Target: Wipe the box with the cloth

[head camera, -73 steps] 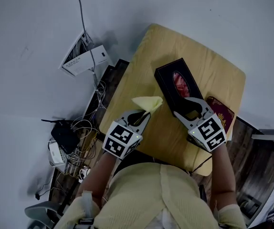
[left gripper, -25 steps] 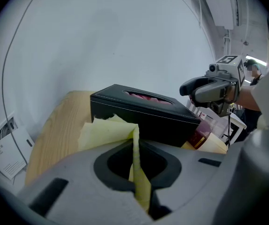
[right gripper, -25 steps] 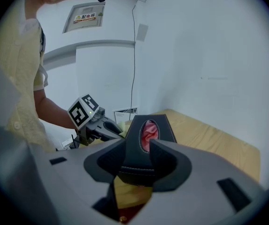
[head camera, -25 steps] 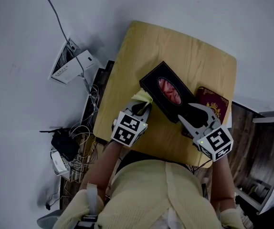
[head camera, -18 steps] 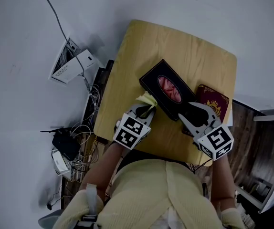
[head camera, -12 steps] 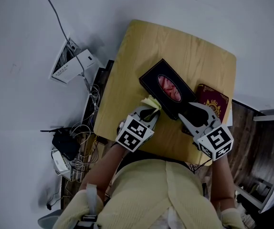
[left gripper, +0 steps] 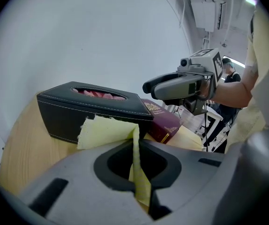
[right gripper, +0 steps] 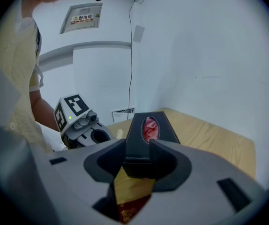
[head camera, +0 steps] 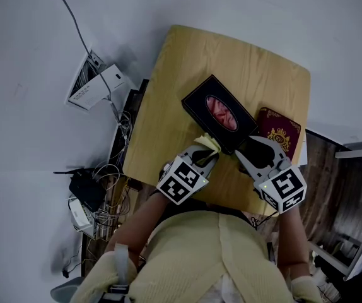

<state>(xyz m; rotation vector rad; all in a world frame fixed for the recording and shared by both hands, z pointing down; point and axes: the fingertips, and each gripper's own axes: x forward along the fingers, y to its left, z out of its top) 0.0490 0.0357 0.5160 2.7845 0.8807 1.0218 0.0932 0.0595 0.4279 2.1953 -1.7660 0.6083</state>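
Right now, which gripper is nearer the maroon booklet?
Right. The right gripper clamps the box end beside the booklet; the left gripper holds the cloth on the box's other side.

Room setting, viewed steeply from above.
A light wooden table (head camera: 168, 118) with rounded corners is set against a pale grey wall (head camera: 244, 5). Dark wood flooring (head camera: 335, 188) is seen beneath it, and a white carton (head camera: 99, 81) and tangled cables (head camera: 105, 194) are seen at left.

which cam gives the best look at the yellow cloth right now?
Left gripper view: the cloth fills the middle, pinched in the left gripper and spread at the box side. Head view shows only a small yellow corner between gripper and box. Right gripper view shows almost none of it.
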